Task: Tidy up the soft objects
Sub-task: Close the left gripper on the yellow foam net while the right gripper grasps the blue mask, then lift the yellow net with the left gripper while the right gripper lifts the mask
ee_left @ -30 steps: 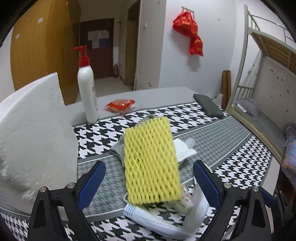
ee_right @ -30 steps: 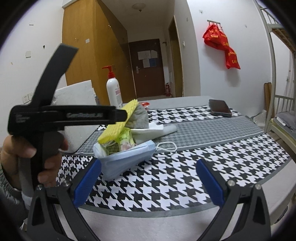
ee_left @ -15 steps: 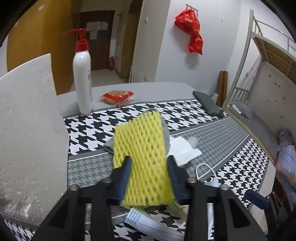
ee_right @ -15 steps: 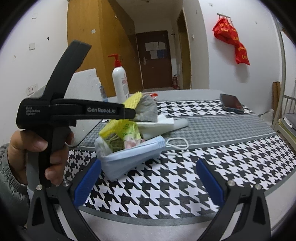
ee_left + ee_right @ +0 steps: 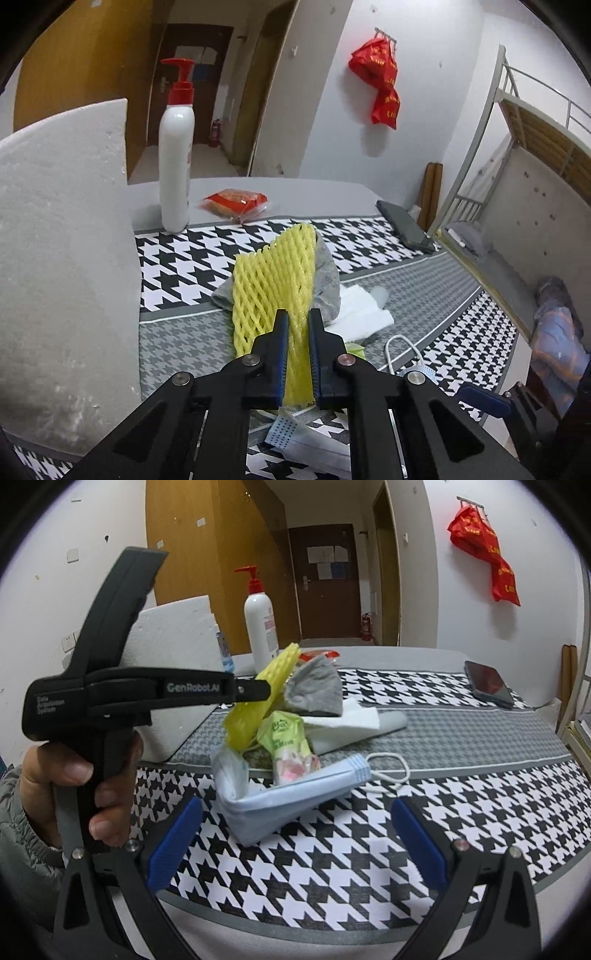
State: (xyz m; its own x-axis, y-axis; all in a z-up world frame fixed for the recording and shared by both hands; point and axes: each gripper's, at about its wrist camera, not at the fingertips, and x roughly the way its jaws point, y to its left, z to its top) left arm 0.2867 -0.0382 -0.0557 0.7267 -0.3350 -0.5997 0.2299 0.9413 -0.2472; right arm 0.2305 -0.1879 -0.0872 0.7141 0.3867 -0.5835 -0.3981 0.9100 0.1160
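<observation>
On the houndstooth cloth (image 5: 192, 266), at the near side of a small heap of soft things, the left gripper (image 5: 295, 354) is seen with its jaws just closed onto the yellow foam net (image 5: 273, 284), which is pinched between the blue pads and stands up tilted from the heap. Behind the net a grey cloth (image 5: 327, 280) is draped, and beyond it white tissue (image 5: 362, 314) is spread. Under the net a green wipes packet (image 5: 286, 738) is propped, and a blue face mask (image 5: 280, 801) lies at the front of the heap. The right gripper (image 5: 295, 845) is held in front of the mask, its jaws wide apart with nothing between them. A white foam block (image 5: 62, 258) stands beside the heap, with a pump bottle (image 5: 176, 158) behind it.
</observation>
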